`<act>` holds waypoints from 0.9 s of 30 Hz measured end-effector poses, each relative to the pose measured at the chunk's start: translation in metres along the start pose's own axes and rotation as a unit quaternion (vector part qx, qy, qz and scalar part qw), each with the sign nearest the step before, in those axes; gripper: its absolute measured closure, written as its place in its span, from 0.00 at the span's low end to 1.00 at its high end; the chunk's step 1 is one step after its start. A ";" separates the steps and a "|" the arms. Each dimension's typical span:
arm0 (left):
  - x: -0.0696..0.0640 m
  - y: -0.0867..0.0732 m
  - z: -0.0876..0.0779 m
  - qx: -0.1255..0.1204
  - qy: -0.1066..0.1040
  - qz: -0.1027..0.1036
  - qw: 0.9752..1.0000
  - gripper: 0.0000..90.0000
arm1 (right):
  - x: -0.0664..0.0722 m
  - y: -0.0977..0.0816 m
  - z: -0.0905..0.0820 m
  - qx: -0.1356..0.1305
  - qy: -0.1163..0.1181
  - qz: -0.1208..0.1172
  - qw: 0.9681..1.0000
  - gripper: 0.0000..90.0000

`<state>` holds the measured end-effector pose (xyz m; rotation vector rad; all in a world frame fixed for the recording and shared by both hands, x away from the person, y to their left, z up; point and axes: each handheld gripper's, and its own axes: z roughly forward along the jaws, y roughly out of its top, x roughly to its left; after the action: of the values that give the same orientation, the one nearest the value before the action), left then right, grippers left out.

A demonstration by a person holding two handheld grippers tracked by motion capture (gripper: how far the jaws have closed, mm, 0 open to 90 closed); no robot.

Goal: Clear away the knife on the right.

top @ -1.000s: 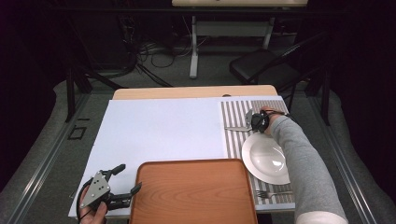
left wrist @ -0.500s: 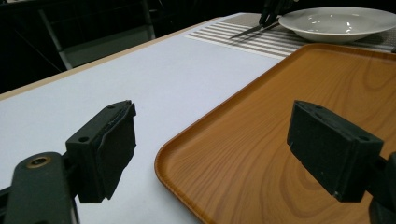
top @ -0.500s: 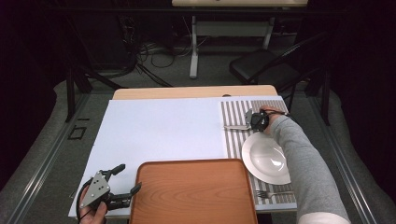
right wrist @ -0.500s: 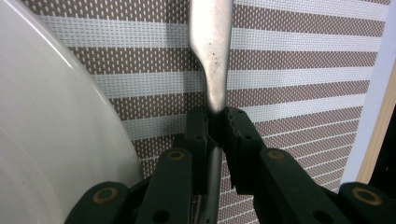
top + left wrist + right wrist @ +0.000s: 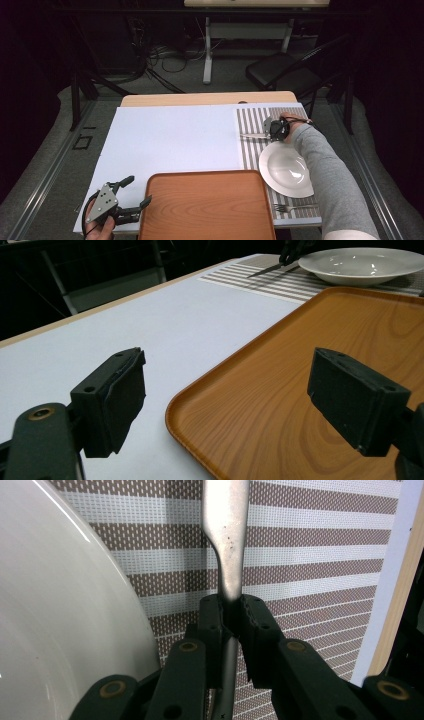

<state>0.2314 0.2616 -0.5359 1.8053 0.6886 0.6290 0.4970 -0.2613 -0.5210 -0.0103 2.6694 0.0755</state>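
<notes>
My right gripper (image 5: 276, 131) is at the far right of the table, over the striped placemat (image 5: 255, 150), shut on a metal knife (image 5: 252, 135) whose blade points left. In the right gripper view the pads (image 5: 252, 622) of the right gripper (image 5: 231, 617) pinch the knife (image 5: 227, 540) at its narrow neck, next to the white plate (image 5: 60, 620). The plate (image 5: 286, 169) sits just in front of that gripper. My left gripper (image 5: 139, 190) rests at the front left corner, open, jaws wide with nothing between them, beside the wooden tray (image 5: 206, 205).
A fork (image 5: 295, 206) lies on the placemat in front of the plate. A white sheet (image 5: 170, 140) covers the table. In the left gripper view the left gripper (image 5: 235, 400) faces the tray's rim (image 5: 200, 390), with the plate (image 5: 360, 262) beyond.
</notes>
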 end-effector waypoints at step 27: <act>0.001 0.000 -0.001 -0.002 0.003 -0.002 1.000 0.17 | 0.003 0.007 -0.056 -0.040 -0.048 0.083 0.995 0.89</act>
<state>0.2312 0.2629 -0.5355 1.7989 0.6941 0.6319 0.4692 -0.2576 -0.4725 0.1849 2.5655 0.2302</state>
